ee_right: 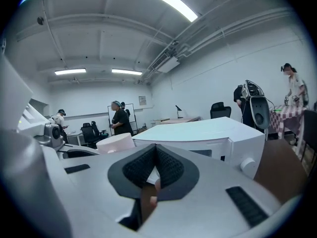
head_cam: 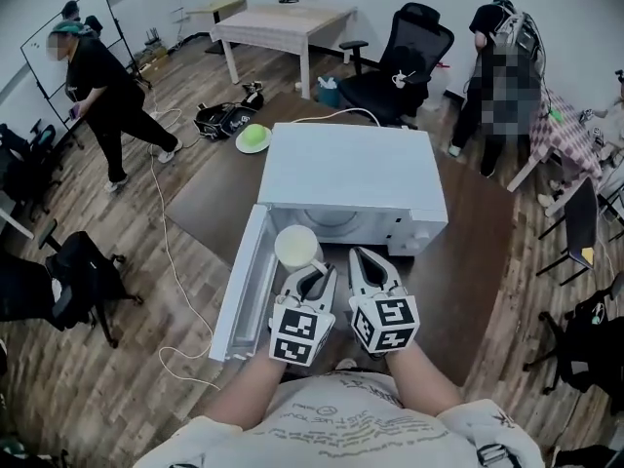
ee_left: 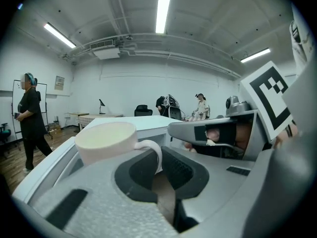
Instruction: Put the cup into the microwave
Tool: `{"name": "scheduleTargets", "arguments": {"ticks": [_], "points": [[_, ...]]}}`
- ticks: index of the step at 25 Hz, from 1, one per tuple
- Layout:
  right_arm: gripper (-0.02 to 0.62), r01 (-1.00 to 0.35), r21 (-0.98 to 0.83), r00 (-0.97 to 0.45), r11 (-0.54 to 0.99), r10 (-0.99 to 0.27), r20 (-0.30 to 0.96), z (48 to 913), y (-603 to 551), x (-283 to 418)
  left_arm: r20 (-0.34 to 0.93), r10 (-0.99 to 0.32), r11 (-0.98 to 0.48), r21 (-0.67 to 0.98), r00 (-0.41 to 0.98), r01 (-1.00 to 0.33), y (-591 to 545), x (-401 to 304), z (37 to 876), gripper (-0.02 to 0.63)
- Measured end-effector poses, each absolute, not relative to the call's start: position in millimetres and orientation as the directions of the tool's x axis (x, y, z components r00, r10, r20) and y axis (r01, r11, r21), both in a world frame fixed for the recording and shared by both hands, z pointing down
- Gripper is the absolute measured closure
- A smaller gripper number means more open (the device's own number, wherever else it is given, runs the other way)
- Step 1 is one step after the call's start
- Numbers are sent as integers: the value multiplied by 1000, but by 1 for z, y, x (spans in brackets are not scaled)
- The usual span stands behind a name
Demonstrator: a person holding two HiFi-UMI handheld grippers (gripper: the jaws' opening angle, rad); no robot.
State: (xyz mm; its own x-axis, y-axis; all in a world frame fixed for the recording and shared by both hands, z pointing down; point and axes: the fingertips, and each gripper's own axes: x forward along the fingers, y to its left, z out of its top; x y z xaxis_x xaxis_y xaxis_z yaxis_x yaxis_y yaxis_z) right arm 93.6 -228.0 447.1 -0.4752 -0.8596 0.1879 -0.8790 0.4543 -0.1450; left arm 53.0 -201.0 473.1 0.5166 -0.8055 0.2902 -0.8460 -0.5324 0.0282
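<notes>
A cream cup hangs in front of the open cavity of the white microwave, at its left side. My left gripper is shut on the cup's handle; in the left gripper view the cup sits just past the jaws, and the handle is pinched between the pads. The microwave's door stands swung open to the left. Beside the left one, my right gripper is shut with nothing in it. In the right gripper view the shut pads point at the microwave, with the cup to their left.
The microwave stands on a dark brown table. A plate with a green thing lies at the table's far left corner. A white cable trails on the wooden floor at left. A black office chair and people stand farther off.
</notes>
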Motion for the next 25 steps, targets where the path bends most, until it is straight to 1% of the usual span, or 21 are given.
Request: {"name": "scheduleTargets", "arguments": {"ticks": [6, 10, 14, 19, 25], "points": [[581, -856, -155, -516, 493, -830, 211, 457, -231, 101, 303, -841, -458, 42, 448, -888, -214, 50, 488, 571], [581, -850, -160, -526, 501, -822, 218, 462, -229, 104, 311, -849, -440, 33, 427, -897, -222, 50, 498, 571], [581, -858, -166, -513, 486, -826, 233, 468, -224, 114, 268, -857, -454, 7, 439, -891, -230, 57, 507, 571], [581, -875, -171, -484, 453, -837, 255, 474, -221, 140, 300, -842, -461, 30, 448, -887, -245, 69, 527, 571], [581, -893, -209, -445, 399, -849, 284, 485, -220, 170, 343, -815, -520, -79, 467, -850, -271, 90, 560, 571]]}}
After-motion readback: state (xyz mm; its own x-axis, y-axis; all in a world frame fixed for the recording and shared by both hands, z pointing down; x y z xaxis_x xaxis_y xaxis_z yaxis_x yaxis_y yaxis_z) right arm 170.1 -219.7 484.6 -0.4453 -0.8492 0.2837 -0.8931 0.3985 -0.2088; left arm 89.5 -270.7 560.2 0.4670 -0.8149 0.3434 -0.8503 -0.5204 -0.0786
